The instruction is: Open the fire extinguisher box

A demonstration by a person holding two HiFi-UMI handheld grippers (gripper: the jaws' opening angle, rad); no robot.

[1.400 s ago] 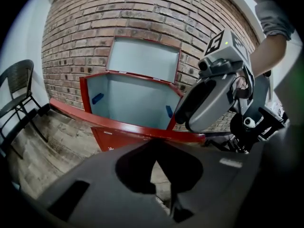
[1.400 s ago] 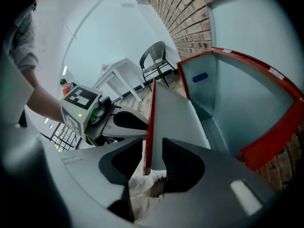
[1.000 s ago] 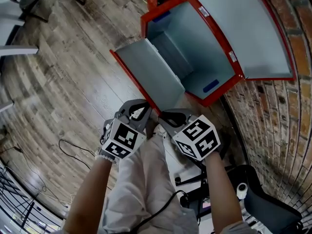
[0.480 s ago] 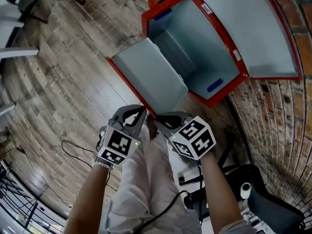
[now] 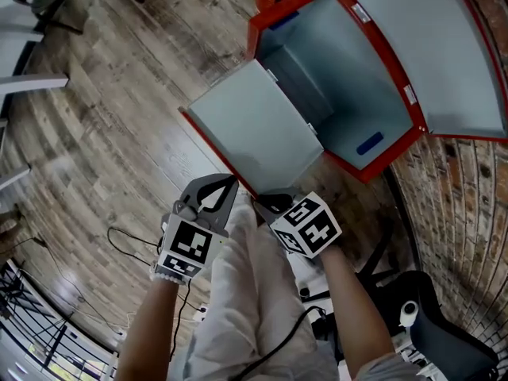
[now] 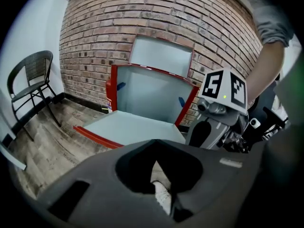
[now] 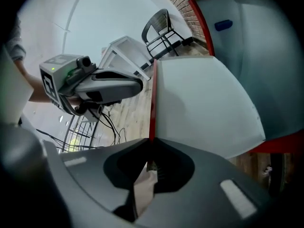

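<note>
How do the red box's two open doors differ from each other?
The lower door lies nearly flat, while the upper door stands upright. The lower door reaches out over the wooden floor; the upper door sits back by the brick wall. Both are open, pale grey inside, with red edges.

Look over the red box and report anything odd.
The red metal fire extinguisher box by the brick wall is wide open, lid up against the bricks and front flap down over the wooden floor. Its pale interior shows no extinguisher. Nothing looks broken or spilled.
</note>
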